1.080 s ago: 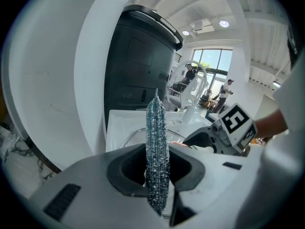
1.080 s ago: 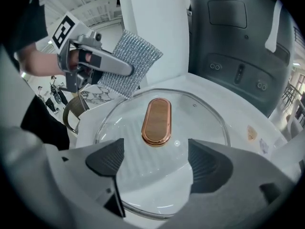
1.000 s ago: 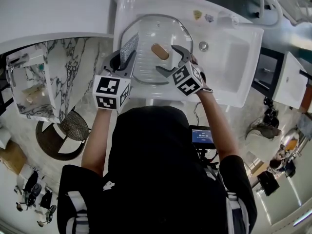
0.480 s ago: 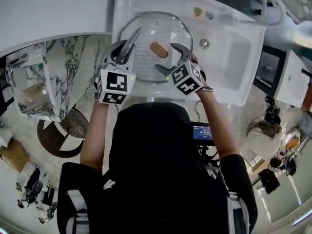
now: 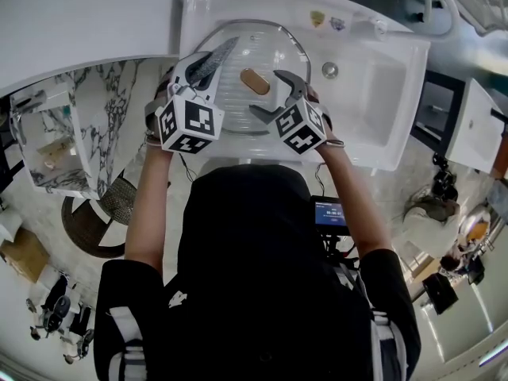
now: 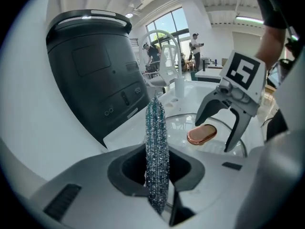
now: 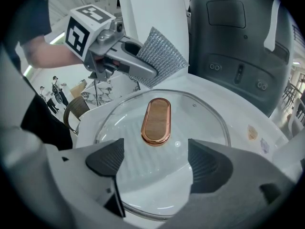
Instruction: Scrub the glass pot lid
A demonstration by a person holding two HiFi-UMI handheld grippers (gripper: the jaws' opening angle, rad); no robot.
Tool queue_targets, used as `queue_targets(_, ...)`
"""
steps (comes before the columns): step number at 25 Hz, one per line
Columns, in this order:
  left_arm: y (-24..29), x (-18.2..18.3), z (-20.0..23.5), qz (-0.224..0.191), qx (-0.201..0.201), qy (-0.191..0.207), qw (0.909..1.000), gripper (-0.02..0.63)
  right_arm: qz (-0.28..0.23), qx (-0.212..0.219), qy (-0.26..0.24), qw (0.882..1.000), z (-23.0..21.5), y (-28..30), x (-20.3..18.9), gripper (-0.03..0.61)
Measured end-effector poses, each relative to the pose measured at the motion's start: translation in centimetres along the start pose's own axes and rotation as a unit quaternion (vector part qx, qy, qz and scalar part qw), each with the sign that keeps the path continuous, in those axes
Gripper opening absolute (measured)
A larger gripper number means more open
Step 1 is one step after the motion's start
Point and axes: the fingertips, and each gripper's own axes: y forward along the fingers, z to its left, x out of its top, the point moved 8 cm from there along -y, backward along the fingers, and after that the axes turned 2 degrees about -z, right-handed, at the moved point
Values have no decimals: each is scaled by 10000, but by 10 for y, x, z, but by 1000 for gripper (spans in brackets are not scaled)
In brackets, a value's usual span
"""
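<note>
The round glass pot lid [image 5: 266, 50] lies flat on the ribbed drainboard of a white sink, with its oval copper-rimmed handle [image 5: 254, 81] on top. My left gripper [image 5: 208, 63] is shut on a silvery mesh scrub cloth [image 5: 216, 57], held over the lid's left rim. In the left gripper view the cloth [image 6: 156, 147] stands edge-on between the jaws. My right gripper [image 5: 268, 94] stands open over the lid's near side, just right of the handle. In the right gripper view its jaws [image 7: 155, 162] are wide apart above the glass [image 7: 195, 113], holding nothing.
The sink basin [image 5: 381, 94] with its drain [image 5: 330, 70] lies right of the lid. A white faucet [image 6: 164, 39] rises at the back. A dark grey appliance [image 7: 238, 46] stands behind the sink. A marble surface [image 5: 103, 117] lies to the left.
My left gripper has moved away from me with the cloth, from beside the lid's near-left edge to over its left rim. The right gripper has hardly moved.
</note>
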Motion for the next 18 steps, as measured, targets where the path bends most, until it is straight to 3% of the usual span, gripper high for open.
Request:
queue_targets(6, 13, -1, 2, 251, 53, 999, 9947, 71, -37, 1, 4, 10000, 1, 0, 0, 380)
queue_targets(12, 24, 1, 6, 340, -68, 1523, 9877, 71, -53, 7, 3, 10000, 0, 0, 0, 380)
queue_targets(18, 34, 0, 3, 521, -91, 2171, 9747, 71, -60, 14, 4, 10000, 0, 0, 0, 380)
